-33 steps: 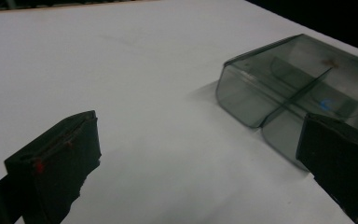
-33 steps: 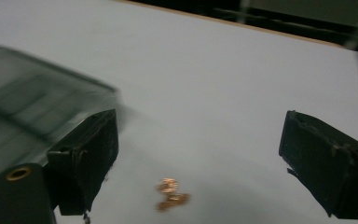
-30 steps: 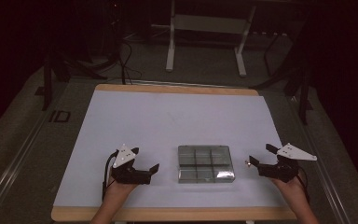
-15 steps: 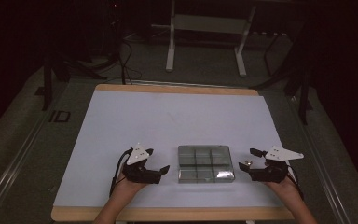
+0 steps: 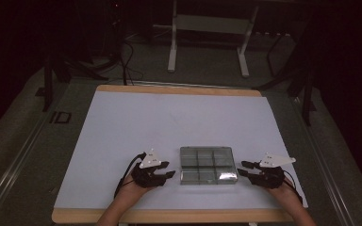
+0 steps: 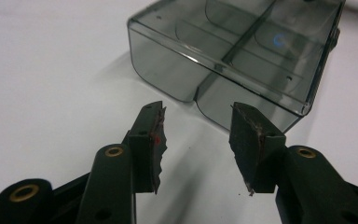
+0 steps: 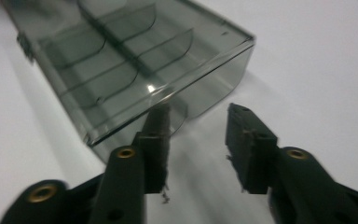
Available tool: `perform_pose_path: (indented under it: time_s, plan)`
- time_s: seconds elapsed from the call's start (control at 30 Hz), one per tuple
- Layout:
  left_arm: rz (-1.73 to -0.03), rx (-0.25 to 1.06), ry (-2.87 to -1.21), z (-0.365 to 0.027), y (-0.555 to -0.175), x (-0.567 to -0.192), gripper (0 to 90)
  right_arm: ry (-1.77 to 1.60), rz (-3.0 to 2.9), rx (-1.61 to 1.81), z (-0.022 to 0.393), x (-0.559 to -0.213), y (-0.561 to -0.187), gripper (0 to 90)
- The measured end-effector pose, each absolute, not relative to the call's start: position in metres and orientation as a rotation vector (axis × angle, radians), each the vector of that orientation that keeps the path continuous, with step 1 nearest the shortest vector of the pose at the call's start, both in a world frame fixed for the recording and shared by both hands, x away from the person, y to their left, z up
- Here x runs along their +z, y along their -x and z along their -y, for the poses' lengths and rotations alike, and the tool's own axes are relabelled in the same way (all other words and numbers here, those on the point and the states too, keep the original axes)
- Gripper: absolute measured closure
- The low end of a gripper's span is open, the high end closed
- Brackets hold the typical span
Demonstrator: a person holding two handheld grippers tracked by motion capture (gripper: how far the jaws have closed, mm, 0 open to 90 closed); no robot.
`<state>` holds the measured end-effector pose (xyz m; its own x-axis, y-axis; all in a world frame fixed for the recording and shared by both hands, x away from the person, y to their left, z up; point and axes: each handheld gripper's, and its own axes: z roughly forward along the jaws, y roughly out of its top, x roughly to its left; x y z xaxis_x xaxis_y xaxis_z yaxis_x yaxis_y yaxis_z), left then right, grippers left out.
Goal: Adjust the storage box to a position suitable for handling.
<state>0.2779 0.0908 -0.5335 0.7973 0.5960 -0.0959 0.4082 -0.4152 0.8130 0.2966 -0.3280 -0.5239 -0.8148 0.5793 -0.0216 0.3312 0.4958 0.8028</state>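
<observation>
The smoky clear compartment box (image 5: 208, 164) lies shut on the worktop (image 5: 122, 127), between both tools. The left hand-held gripper (image 5: 168, 174) and right hand-held gripper (image 5: 243, 169) have just been closing, jaws half spread with nothing between them. Grasping has not begun.

free: white table top (image 5: 169, 122) beyond | obstacle: compartment box (image 5: 207, 165) between both grippers

"id" in pale letters on the dark floor mat (image 5: 59, 117), left of the table (image 5: 122, 141). a small blue ring-shaped mark on the clear box (image 6: 279, 41). nothing else legible.
</observation>
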Motion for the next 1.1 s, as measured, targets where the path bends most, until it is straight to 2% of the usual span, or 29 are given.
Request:
perform_pose_path:
  time_s: [0.03, 0.1, 0.17, 0.27, 0.47, 1.1]
  plan:
    - [-0.744, 0.258, -2.072, -0.090, -0.278, -0.534, 59.6, -0.756, -2.464, 1.218, 0.327, -0.525, -0.296, 64.4]
    - [-0.738, 0.254, -2.089, -0.088, -0.279, -0.536, 59.9, -0.749, -2.476, 1.214, 0.326, -0.526, -0.296, 67.0]
    - [-0.725, 0.249, -2.104, -0.088, -0.278, -0.537, 69.4, -0.729, -2.500, 1.212, 0.324, -0.528, -0.296, 75.5]
    - [-0.702, 0.222, -2.118, -0.085, -0.277, -0.537, 77.4, -0.709, -2.515, 1.202, 0.324, -0.529, -0.295, 82.4]
    - [-0.649, 0.221, -2.139, -0.077, -0.274, -0.536, 89.2, -0.689, -2.537, 1.205, 0.325, -0.528, -0.294, 89.7]
    - [-0.610, 0.214, -2.164, -0.068, -0.274, -0.534, 89.9, -0.655, -2.561, 1.211, 0.321, -0.527, -0.292, 90.0]
